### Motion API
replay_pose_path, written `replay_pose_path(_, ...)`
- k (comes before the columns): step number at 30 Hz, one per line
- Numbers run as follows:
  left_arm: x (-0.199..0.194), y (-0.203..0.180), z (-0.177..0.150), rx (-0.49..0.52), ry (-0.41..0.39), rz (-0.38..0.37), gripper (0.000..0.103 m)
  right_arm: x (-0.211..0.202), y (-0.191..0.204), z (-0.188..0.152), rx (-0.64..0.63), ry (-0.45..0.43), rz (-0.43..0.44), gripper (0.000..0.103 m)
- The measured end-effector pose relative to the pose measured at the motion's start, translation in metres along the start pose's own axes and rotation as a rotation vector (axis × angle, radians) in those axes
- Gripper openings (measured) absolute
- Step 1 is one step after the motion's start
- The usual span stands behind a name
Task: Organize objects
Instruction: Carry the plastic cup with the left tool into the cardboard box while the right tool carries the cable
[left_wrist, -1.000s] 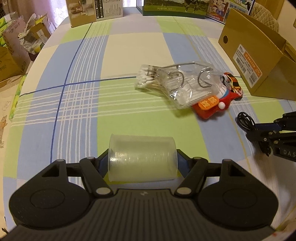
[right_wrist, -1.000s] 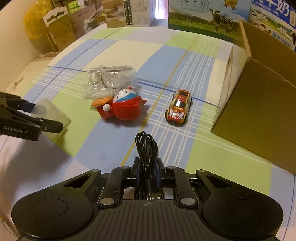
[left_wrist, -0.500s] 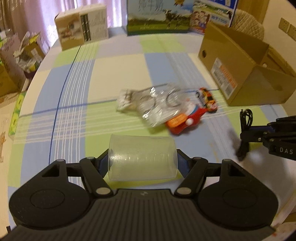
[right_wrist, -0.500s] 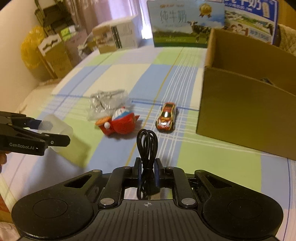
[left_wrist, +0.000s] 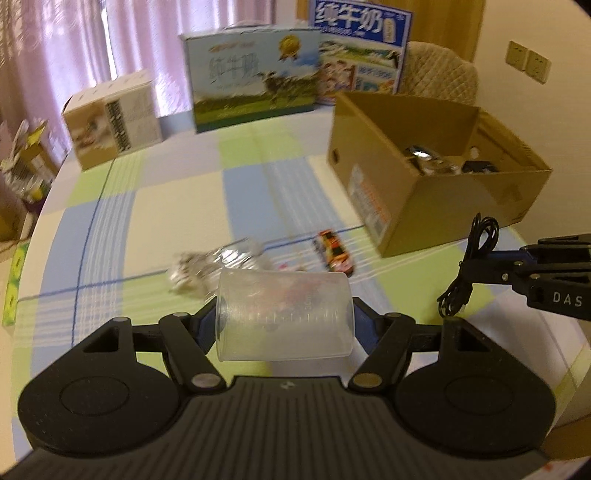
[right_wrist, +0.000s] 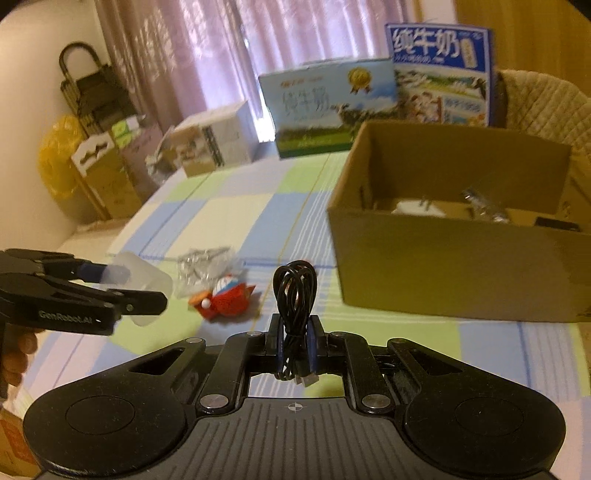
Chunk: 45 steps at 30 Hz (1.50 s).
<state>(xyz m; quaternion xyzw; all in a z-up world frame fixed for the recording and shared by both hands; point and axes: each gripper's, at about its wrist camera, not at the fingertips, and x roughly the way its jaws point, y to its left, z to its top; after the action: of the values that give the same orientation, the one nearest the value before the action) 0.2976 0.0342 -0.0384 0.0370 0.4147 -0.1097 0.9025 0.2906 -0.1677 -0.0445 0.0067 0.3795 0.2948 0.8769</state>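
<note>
Left gripper (left_wrist: 284, 325): my fingers are spread to the width of a translucent, ribbed plastic cup (left_wrist: 283, 316) and clamp it. The cup lies on its side between the pads, its axis running across from one finger to the other, above the checked tablecloth (left_wrist: 177, 206).

Right gripper (right_wrist: 294, 341): my fingers are drawn narrow and pinch a coiled black USB cable (right_wrist: 295, 295). The loop stands upright above the pads, and the plug end hangs just below them.

Cable from the left wrist view: the bundle (left_wrist: 469, 266) dangles from the right gripper's tips (left_wrist: 491, 264), near the front corner of the open brown cardboard box (left_wrist: 436, 206).

Box: it stands on the right side of the table and already holds several items, which I cannot identify through the blur.

Table items: a red and blue round cartoon toy (right_wrist: 227, 295) lies beside a crumpled clear plastic bag with metal rings (right_wrist: 203, 267). An orange toy car (left_wrist: 334, 253) sits between the bag and the box.

Left gripper from the right wrist view: it (right_wrist: 147, 291) hovers at the left with the cup (right_wrist: 144, 282) between its tips, and a hand (right_wrist: 14, 350) shows beneath it.

Background: milk cartons (right_wrist: 332, 107) stand at the table's far edge.
</note>
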Motion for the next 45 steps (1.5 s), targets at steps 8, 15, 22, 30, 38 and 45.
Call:
replay_pose_path(8,-0.001,-0.043,0.03,0.064,-0.064,-0.044,0.068,-0.042,-0.029,0.012,0.04,-0.078,-0.03,0.009)
replay_pose_path(15,0.001,-0.081,0.061,0.118,-0.122,-0.072,0.068,-0.071,-0.062,0.031,0.057,-0.148,-0.071,0.009)
replay_pose_path(22,0.011,-0.112,0.092,0.144,-0.165,-0.078,0.068,-0.087,-0.096,0.055,0.053,-0.205,-0.096,0.009)
replay_pose_path(30,0.034,-0.139,0.126,0.161,-0.189,-0.079,0.069,-0.088,-0.128,0.08,0.035,-0.248,-0.107,0.009)
replay_pose_path(38,0.066,-0.155,0.15,0.164,-0.165,-0.053,0.068,-0.07,-0.165,0.096,0.036,-0.223,-0.132,0.009)
replay_pose_path(45,0.096,-0.161,0.159,0.166,-0.119,-0.05,0.068,-0.05,-0.197,0.094,0.071,-0.159,-0.165,0.009)
